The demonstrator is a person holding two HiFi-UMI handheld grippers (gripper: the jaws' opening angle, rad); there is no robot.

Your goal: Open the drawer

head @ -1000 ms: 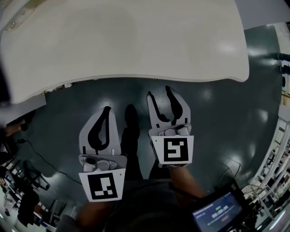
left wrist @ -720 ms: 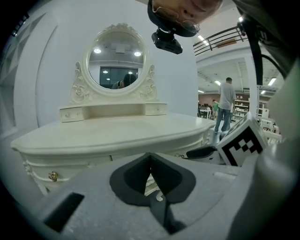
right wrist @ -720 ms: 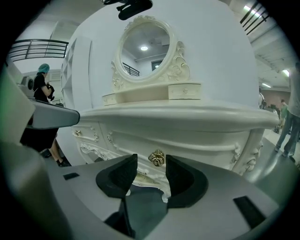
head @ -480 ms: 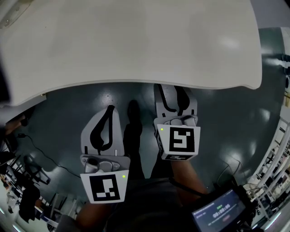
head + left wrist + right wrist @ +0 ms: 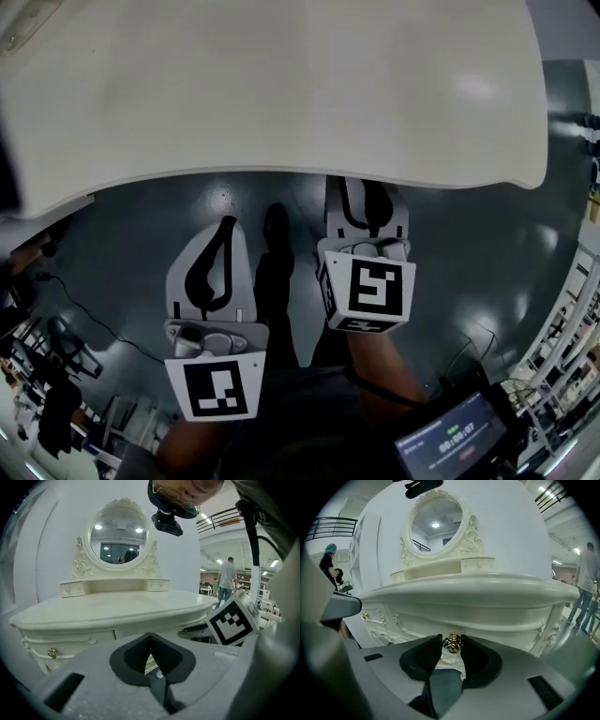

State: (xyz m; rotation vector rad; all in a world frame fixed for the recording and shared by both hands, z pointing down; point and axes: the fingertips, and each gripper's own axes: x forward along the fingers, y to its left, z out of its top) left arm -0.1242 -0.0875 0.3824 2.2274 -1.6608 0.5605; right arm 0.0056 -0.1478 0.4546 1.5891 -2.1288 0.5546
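Note:
A white dressing table (image 5: 281, 84) fills the top of the head view, and its carved drawer front (image 5: 487, 618) faces the right gripper view. My right gripper (image 5: 452, 641) reaches under the table's edge (image 5: 366, 185). Its jaws are closing on the drawer's small brass knob (image 5: 452, 643), which sits between the pads and touches both. My left gripper (image 5: 228, 225) hangs lower left over the dark floor, away from the table. It is shut with nothing in it, its tips meeting (image 5: 150, 637).
An oval mirror (image 5: 436, 522) and small upper drawers stand on the tabletop. Another brass handle (image 5: 52, 653) shows on the table's left side. A handheld screen (image 5: 450, 441) is at the lower right. Chairs and cables lie at the floor's left. People walk in the background (image 5: 586, 581).
My right gripper moved forward until its fingertips went under the table edge, and its jaws narrowed. The left gripper stayed where it was.

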